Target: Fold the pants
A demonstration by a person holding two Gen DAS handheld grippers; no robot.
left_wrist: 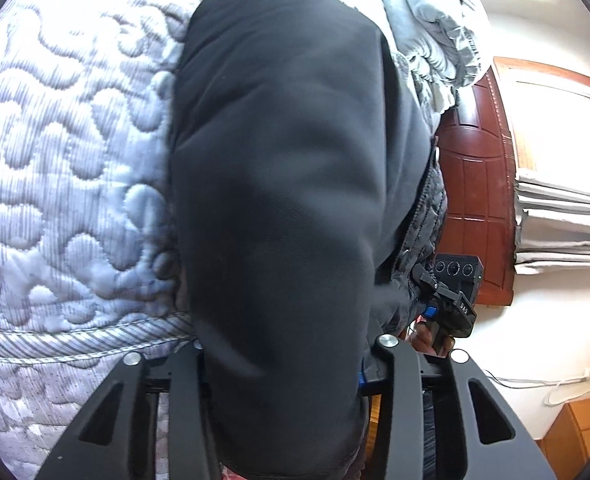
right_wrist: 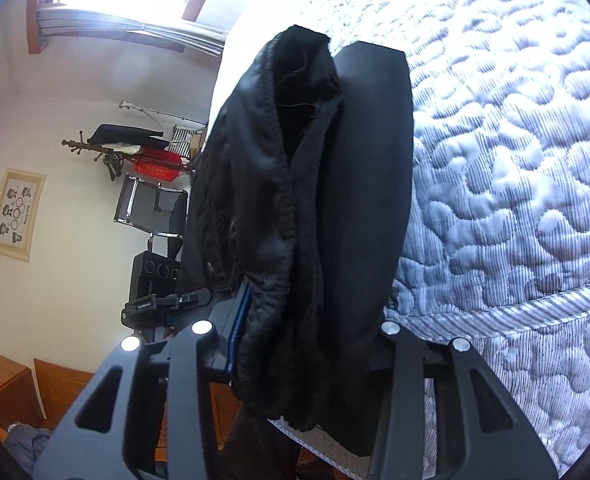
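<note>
The black pants fill the middle of the left wrist view, draped over my left gripper, which is shut on the fabric; its fingertips are hidden under the cloth. In the right wrist view the pants hang bunched, with the gathered waistband at the top, and my right gripper is shut on them. Both grippers hold the pants above the edge of the quilted blue-white mattress. The right gripper's body shows at the right of the left wrist view.
The mattress spreads to the right in the right wrist view. A grey bedding pile lies at the far end. A red-brown wooden door, a bright window, a chair and a coat rack stand off the bed.
</note>
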